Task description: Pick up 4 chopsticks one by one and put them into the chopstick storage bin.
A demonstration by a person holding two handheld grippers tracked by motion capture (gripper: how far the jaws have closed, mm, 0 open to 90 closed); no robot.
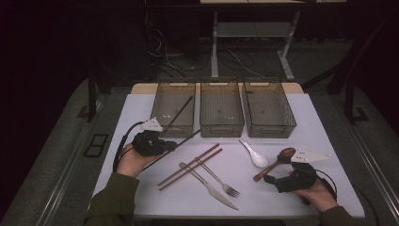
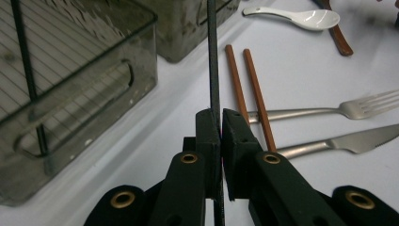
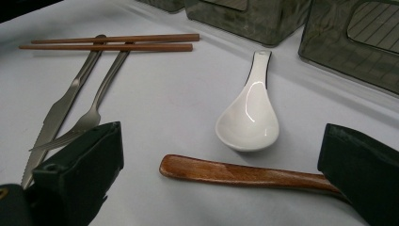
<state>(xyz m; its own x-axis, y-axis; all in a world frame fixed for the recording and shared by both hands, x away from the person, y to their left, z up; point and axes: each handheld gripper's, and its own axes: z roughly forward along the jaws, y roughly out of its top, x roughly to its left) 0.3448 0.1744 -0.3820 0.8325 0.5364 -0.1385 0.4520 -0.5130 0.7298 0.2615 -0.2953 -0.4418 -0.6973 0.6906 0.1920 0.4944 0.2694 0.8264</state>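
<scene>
Here the left tool [image 2: 220, 117] has its jaws pinched together on 1 black chopstick [image 2: 212, 56], gripping it partway along so the stick runs on past both ends of the grip. In the high view that chopstick [image 1: 186, 139] slants from low near the person's left hand up toward the gap between the left bin [image 1: 173, 109] and the middle bin [image 1: 221, 109]. A second black chopstick [image 1: 181, 110] already leans inside the left bin, tip against the far corner. So the move ahead, as I judge it, turns on swinging the held stick's long axis over that bin's near rim, which sits just beyond and slightly right of the left tool [image 1: 151, 142]; the left hand is plainly the nearer one.

The right tool [image 3: 221, 155] stands wide apart, hovering low with the wooden spoon's handle [image 3: 244, 173] lying crosswise between its jaws, not touched. The white spoon [image 3: 248, 113] lies just beyond it.

Room is fair: the 2 brown chopsticks [image 1: 190, 165], fork [image 1: 217, 177] and knife [image 1: 209, 186] lie mid-desk [image 1: 141, 106], near the held stick's lower end, and the third bin [image 1: 268, 108] is well clear.
</scene>
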